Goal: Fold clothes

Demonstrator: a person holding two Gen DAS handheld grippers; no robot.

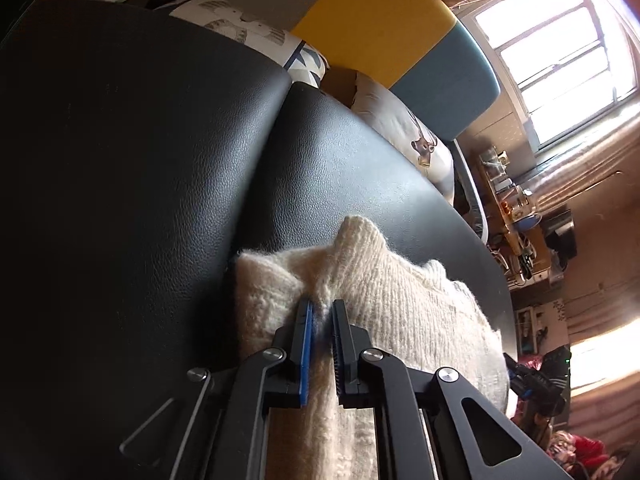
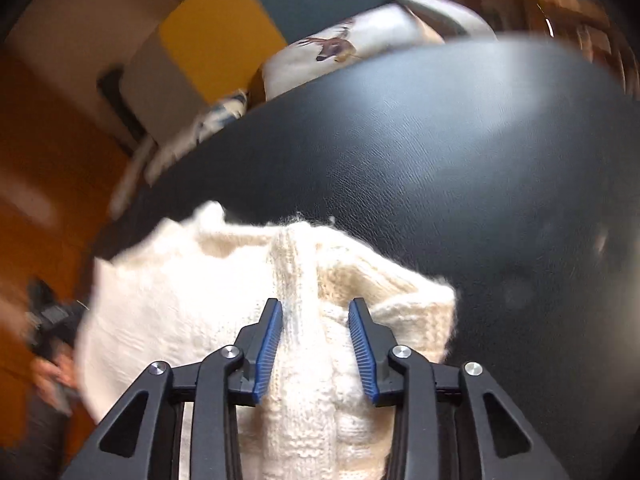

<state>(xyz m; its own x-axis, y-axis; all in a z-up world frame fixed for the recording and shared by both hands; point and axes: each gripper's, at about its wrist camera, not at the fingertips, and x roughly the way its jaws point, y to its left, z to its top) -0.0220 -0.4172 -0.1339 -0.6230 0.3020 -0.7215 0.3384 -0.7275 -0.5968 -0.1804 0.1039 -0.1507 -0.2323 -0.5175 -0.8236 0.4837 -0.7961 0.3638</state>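
On the black leather couch seat: a cream knit sweater (image 1: pixel 372 300), mid-fold.

The left tool (image 1: pixel 320 312) pinches a ridge of the knit, angled down; the right tool (image 2: pixel 316 312) stands parted astride a fold, its pads not pressing. One-sided hold risks dragging the sweater askew or undoing the fold if the left lifts alone.

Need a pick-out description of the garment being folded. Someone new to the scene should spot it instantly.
Start at the black leather couch. A sweater lies bunched on its seat, with the left tongs pinching a fold and the right tongs open over it. It is the only cream, chunky ribbed knit; the pillows behind are smooth and printed.
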